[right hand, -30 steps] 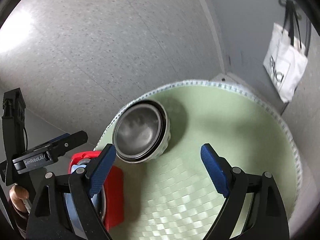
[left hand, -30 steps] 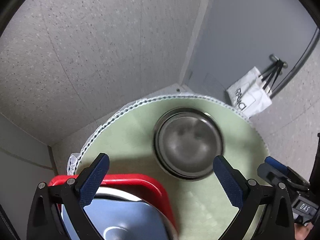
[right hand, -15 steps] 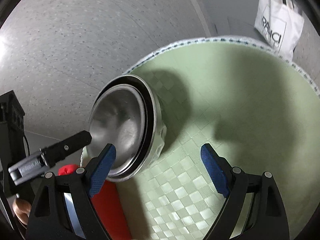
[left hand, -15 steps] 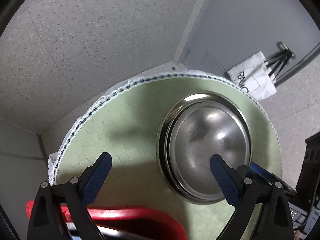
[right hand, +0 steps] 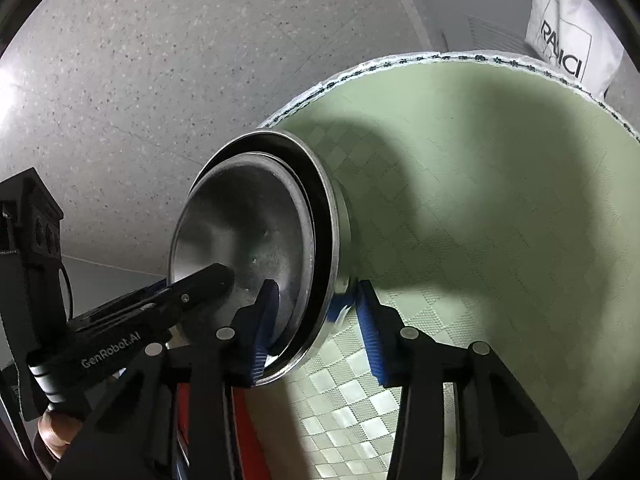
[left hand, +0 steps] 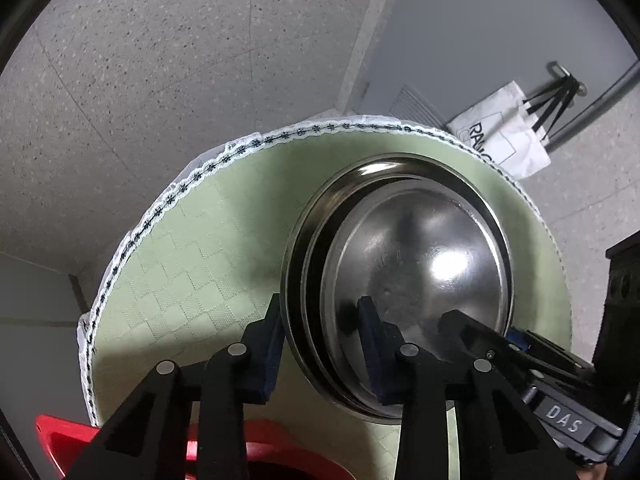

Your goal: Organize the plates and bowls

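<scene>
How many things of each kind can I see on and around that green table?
Metal bowls: 2, one nested inside the other
Green tablecloth: 1
Red tray: 1, only an edge shows
White tote bag: 1, hanging on the wall
Claws: 2, left claw and right claw, both closing over the bowls' rims
Total: 7
</scene>
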A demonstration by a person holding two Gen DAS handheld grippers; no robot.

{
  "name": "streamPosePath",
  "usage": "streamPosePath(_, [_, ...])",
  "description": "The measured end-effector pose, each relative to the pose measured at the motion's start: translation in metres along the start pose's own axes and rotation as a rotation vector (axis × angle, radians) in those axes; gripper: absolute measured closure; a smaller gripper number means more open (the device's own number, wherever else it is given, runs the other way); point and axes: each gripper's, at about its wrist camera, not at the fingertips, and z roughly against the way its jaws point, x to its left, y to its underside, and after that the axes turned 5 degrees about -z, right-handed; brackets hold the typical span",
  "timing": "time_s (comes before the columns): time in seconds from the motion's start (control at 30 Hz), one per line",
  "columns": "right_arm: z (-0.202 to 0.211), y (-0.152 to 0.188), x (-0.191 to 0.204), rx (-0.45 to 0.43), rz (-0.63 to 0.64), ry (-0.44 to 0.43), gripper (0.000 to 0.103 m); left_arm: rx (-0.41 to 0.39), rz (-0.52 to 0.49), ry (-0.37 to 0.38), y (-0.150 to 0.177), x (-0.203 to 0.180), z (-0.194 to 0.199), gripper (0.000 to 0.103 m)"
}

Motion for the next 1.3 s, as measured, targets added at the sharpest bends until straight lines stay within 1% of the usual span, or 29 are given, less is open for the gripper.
streamPosePath(0.1, [0.006,0.005,0.002,-0.005,0.008,-0.001,0.066,-0.021,0.0,-0.003,0.008,-0.006,0.009,0.072])
streamPosePath(0.27, [0.032,0.013,0.014,-0.048,0.026,-0.01,0.066,-0.078,0.009,0.012,0.022,-0.014,0.034,0.072])
streamPosePath(0.43, [0.073,0.023,0.033,-0.114,0.053,-0.039,0.066,-0.163,0.008,0.034,0.04,-0.016,0.083,0.072])
streamPosePath(0.6, [0.113,0.044,0.069,-0.165,0.106,-0.084,0.066,-0.254,0.018,0.033,0.074,-0.014,0.137,0.072])
streamPosePath(0.77, [0.132,0.071,0.105,-0.174,0.17,-0.122,0.066,-0.324,0.064,0.027,0.118,0.006,0.177,0.072])
streamPosePath(0.87, [0.132,0.09,0.124,-0.155,0.21,-0.142,0.066,-0.352,0.09,0.001,0.148,0.021,0.193,0.072])
streamPosePath(1.03, [0.117,0.124,0.147,-0.087,0.254,-0.157,0.066,-0.354,0.135,-0.037,0.203,0.047,0.2,0.071])
streamPosePath(1.17, [0.095,0.146,0.159,-0.02,0.285,-0.143,0.066,-0.336,0.18,-0.058,0.239,0.058,0.197,0.071])
streamPosePath(1.3, [0.074,0.163,0.161,0.042,0.304,-0.115,0.066,-0.295,0.21,-0.064,0.272,0.061,0.192,0.07])
